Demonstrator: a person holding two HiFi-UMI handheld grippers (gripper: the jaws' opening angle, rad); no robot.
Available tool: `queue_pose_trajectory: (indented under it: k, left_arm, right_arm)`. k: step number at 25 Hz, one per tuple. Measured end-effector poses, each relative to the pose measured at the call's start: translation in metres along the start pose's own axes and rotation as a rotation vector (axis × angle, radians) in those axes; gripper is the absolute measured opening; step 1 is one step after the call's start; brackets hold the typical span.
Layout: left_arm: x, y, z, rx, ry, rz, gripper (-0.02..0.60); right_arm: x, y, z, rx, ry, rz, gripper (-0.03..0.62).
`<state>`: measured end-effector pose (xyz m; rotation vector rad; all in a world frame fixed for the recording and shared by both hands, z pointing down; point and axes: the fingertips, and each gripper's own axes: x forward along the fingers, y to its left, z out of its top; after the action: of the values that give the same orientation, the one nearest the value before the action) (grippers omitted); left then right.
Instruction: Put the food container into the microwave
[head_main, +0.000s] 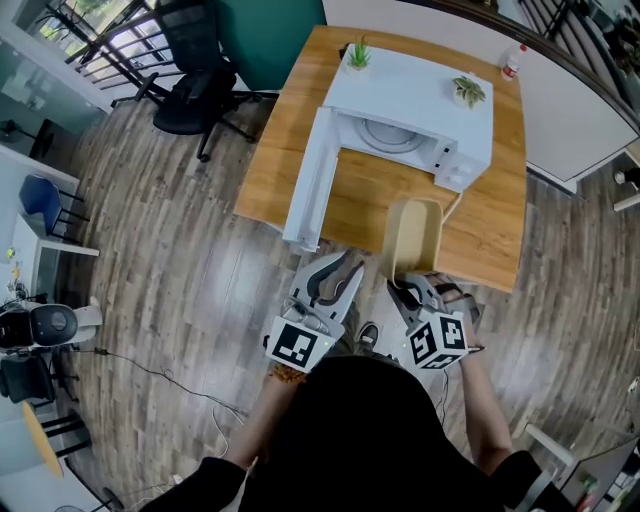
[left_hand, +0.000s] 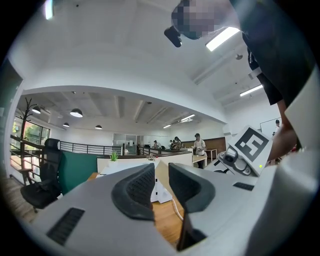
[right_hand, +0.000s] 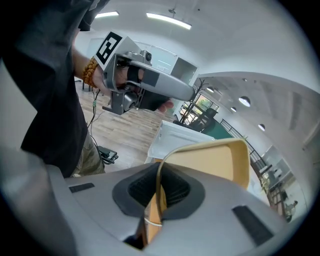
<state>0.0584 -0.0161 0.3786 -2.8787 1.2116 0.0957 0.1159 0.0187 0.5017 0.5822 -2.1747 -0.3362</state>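
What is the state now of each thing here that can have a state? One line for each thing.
microwave: open, cavity empty.
microwave door: swung wide open.
food container: held at its rim in front of the microwave, not yet inside, no lid on.
left gripper: jaws apart, nothing between them.
right gripper: jaws shut on the food container's rim.

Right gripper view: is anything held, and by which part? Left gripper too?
The right gripper is shut on the food container, pinching its wall at the near rim. The left gripper holds nothing; its jaws stand apart.
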Motion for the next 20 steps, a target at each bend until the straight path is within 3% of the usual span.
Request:
queue_pose_trajectory:
  k: [9, 17, 20]
  left_arm:
    - [0.024, 0.042, -0.043, -0.059, 0.038, -0.011, 0.101]
    - [0.045, 0.089, -0.095, -0.131, 0.079, 0.045, 0.101]
    - [0.047, 0.098, -0.103, -0.1, 0.095, 0.029, 0.099]
  right_arm:
    - [0.03, -0.028, 0.008, -0.008, 0.027, 0.017, 0.015]
    - [0.053, -0.047, 0.009, 0.008, 0.065, 0.038, 0.015]
    - [0.061, -0.054, 0.011, 0.021, 0.069, 0.038, 0.015]
